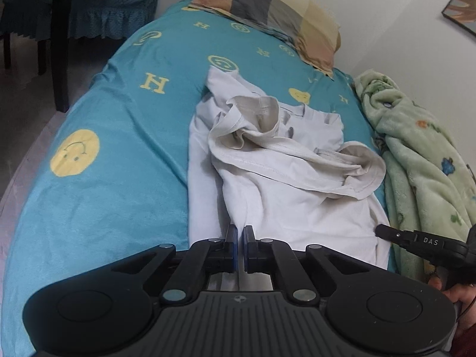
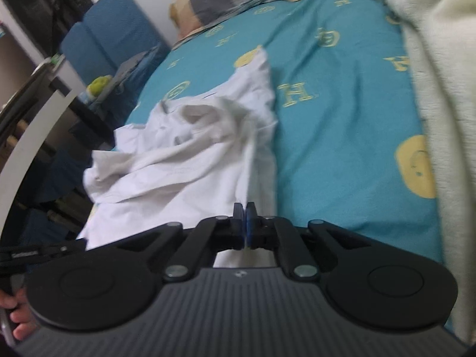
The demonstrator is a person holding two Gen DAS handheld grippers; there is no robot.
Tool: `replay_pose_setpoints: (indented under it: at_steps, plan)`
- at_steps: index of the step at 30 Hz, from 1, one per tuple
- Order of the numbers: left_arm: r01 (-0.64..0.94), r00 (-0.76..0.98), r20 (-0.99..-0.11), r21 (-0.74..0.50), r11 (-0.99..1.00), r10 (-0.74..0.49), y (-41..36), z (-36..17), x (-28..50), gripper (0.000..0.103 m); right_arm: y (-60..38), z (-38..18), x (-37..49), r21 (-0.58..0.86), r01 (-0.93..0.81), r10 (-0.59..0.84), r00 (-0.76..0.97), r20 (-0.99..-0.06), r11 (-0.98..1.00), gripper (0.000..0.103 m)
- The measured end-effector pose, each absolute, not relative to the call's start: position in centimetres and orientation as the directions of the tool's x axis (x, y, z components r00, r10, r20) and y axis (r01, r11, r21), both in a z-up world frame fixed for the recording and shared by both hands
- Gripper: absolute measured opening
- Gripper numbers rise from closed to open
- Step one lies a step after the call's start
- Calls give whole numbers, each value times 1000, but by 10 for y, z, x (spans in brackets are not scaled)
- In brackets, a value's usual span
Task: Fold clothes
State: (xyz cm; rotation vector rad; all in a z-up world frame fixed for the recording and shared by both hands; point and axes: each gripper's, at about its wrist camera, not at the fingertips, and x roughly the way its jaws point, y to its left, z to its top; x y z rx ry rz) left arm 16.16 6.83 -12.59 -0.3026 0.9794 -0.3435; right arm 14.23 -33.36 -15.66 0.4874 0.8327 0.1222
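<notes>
A white shirt (image 1: 285,184) lies rumpled on a bed covered by a teal sheet (image 1: 113,136) printed with yellow smiley faces and letters. Its upper part is bunched, with the collar (image 1: 255,119) standing up in a loose loop and a sleeve (image 1: 363,169) curled over toward the wall side; the lower part spreads flatter toward the near edge of the bed.

The left gripper (image 1: 240,233) sits at the shirt's near hem, its blue-padded fingers (image 1: 231,238) drawn almost together, a thin ridge of white cloth running up from the narrow slot between them. The right gripper (image 2: 245,212) has its fingers pressed together on a raised fold of the shirt's edge (image 2: 253,160), which pulls up taut from the tips; that view is blurred. In the left view the right gripper's tip (image 1: 386,232) rests at the shirt's near corner on the wall side.

A pale green blanket (image 1: 416,148) lies along the wall just beside the shirt. A plaid pillow (image 1: 267,9) sits at the far end of the bed, well apart from the shirt. Past the bed stands a blue covered chair (image 1: 89,9)
</notes>
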Motion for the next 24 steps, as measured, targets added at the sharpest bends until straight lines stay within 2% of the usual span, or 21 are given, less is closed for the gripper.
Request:
replay_pose_setpoints:
  at_steps: [8,12,14,17,19,22,24]
  plan:
    - [143,486,-791,-348,927,-372,65,-145,168,8,-329,-166,150,433,85,280,649,-707,898,4]
    - [91,527,-772,-365,927,-356,73,-133,157,25,-332,-156,139,463,106,284,663,-693,880,7]
    - [55,545,-746,-424,904,-383,81,-124,148,26,-336,-145,126,507,116,307,675,-671,854,7]
    - [-17,552,-691,-569,822,-466,91,-116,126,40,-340,-129,105,577,127,345,692,-634,807,7]
    - [-58,555,-653,-648,759,-515,94,-111,109,56,-340,-125,91,626,145,378,686,-622,767,8]
    - [-109,526,-644,-699,707,-556,90,-117,89,77,-337,-130,72,692,199,430,656,-620,694,9]
    - [-154,485,-651,-721,676,-583,84,-128,80,80,-329,-136,66,701,228,456,618,-641,676,14]
